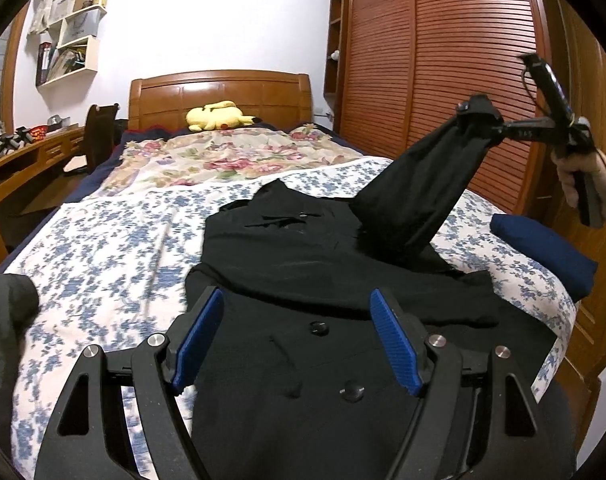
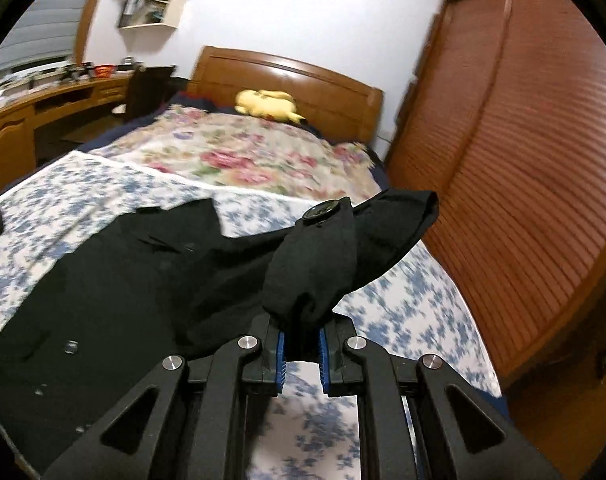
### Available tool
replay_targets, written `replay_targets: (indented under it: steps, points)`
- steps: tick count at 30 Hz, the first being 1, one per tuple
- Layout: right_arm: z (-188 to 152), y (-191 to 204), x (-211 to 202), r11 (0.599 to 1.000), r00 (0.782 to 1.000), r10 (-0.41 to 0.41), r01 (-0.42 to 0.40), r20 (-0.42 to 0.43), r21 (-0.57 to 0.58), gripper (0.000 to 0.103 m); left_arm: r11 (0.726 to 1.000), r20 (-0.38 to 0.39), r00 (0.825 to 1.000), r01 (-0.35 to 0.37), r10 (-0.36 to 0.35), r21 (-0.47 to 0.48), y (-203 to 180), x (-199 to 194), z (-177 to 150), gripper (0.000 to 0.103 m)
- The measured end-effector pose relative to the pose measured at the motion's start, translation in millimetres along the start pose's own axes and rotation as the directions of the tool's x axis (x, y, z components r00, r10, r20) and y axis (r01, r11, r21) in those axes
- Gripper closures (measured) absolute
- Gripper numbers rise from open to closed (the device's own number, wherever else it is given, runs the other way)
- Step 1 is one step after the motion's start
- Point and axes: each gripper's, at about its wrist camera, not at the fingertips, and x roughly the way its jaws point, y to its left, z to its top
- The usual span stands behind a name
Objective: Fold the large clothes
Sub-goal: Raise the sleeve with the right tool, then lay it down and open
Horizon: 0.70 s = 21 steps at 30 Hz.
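Note:
A black coat [image 1: 303, 248] with buttons lies spread on the bed's blue-flowered sheet [image 1: 103, 240]. My left gripper [image 1: 297, 294] hovers open just over the coat's buttoned front, with nothing pinched between its blue pads [image 1: 201, 340]. My right gripper [image 1: 477, 110] is held high at the right in a hand and is shut on the cuff of the coat's sleeve [image 1: 419, 196]. The sleeve is pulled up off the bed in a taut slant. In the right wrist view the sleeve end [image 2: 315, 264] bunches out of the right gripper [image 2: 301, 332], and the coat body [image 2: 123, 272] lies at the left.
A folded navy cloth [image 1: 543, 252] sits near the bed's right edge. A yellow plush toy [image 1: 219, 116] lies by the wooden headboard on a flowered quilt [image 1: 231, 156]. A slatted wardrobe [image 1: 443, 60] runs along the right. A desk [image 1: 23, 160] stands left. A dark garment [image 1: 7, 308] shows at the left edge.

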Motion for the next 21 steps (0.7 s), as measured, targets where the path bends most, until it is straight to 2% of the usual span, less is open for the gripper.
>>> replay_targets:
  steps: [4,11,16,21]
  points:
    - [3,33,-15,0.995,0.997,0.067,-0.065,0.032,-0.069,0.09,1.0,0.002,1.0,-0.024,0.024,-0.019,18,-7,-2,0.026]
    - [-7,81,-27,0.971,0.98,0.196,-0.19,0.027,-0.146,0.09,0.998,-0.005,0.998,-0.056,0.056,-0.039,37,-14,-7,0.026]
    - [-14,95,-32,0.948,0.97,0.245,-0.236,0.014,-0.213,0.09,0.997,-0.001,0.998,-0.064,0.064,-0.046,42,-18,-8,0.026]
    - [-7,84,-25,0.943,0.962,0.273,-0.269,-0.009,-0.194,0.088,0.997,0.002,0.998,-0.066,0.066,-0.048,43,-19,-8,0.026]
